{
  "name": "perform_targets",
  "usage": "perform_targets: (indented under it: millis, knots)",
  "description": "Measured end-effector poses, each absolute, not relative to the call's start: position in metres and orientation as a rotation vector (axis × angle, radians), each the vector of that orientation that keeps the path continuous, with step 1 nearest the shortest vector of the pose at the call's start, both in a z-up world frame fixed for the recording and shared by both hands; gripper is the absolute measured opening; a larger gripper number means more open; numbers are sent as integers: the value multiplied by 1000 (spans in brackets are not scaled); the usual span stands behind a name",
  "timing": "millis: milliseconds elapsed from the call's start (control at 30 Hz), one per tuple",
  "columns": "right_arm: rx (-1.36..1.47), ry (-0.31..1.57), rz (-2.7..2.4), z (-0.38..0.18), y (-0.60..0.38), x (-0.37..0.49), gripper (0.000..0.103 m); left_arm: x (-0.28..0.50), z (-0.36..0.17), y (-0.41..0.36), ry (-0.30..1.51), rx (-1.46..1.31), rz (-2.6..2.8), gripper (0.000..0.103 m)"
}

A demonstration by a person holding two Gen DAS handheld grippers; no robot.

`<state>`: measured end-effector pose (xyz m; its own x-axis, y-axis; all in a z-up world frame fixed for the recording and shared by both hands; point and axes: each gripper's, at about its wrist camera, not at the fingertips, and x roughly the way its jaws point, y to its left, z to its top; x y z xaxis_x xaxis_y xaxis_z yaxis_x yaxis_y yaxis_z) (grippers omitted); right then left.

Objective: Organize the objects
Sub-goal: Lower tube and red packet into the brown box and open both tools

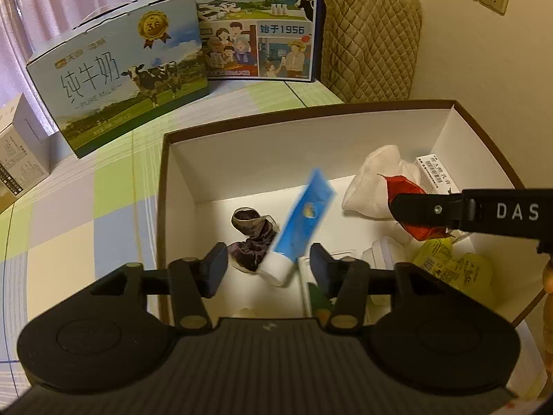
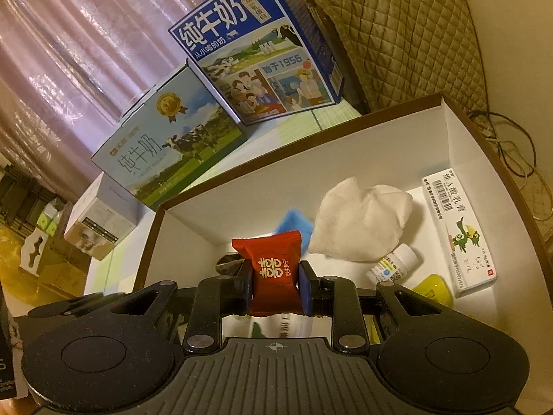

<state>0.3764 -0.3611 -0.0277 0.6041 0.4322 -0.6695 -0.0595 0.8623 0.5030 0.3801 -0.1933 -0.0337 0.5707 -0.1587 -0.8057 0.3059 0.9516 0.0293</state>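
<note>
A white box with a brown rim (image 1: 293,117) (image 2: 311,145) stands open on the checked tablecloth. My left gripper (image 1: 268,268) hangs open over its near-left part. A blue tube with a white cap (image 1: 304,221) (image 2: 293,223), blurred by motion, tilts loose between and ahead of the spread fingers. My right gripper (image 2: 275,285) (image 1: 406,207) is shut on a red candy packet (image 2: 273,269) (image 1: 411,223), held above the box's right side. Inside lie a dark sock (image 1: 254,238), a white cloth (image 1: 373,180) (image 2: 359,224), a medicine box (image 2: 459,231), a small white bottle (image 2: 394,263) and a yellow packet (image 1: 452,266).
Two milk cartons (image 1: 121,83) (image 1: 255,24) stand behind the box on the table. A small white box (image 1: 17,155) sits at the far left. A quilted chair cover (image 1: 369,41) rises at the back right, with cables (image 2: 511,145) beside it.
</note>
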Motion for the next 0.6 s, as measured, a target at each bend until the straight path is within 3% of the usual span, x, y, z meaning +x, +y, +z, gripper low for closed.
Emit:
perform_targets:
  millis: [100,167,300,400,467,600]
  knots:
    - [467,876,291,-26,-359,379,23,379,-31,-189,923,168,-273,54]
    - [467,867,283,-25,-358,380,23,379,-29,-187,919,169,-270,62]
    - [473,837,295,-22,-355,383,24,377,-26,-182,912,161,-273,65]
    - [475,819,282,-18,-354,386,37,376,-25,-179,915,148,-277,76]
    - [496,793,276,-15,-356,386,55,375,-24,-177,922,140,-283,78]
    - [509,772,271,-8,-362,383,59,372,-22,-171,924,121,-292,84]
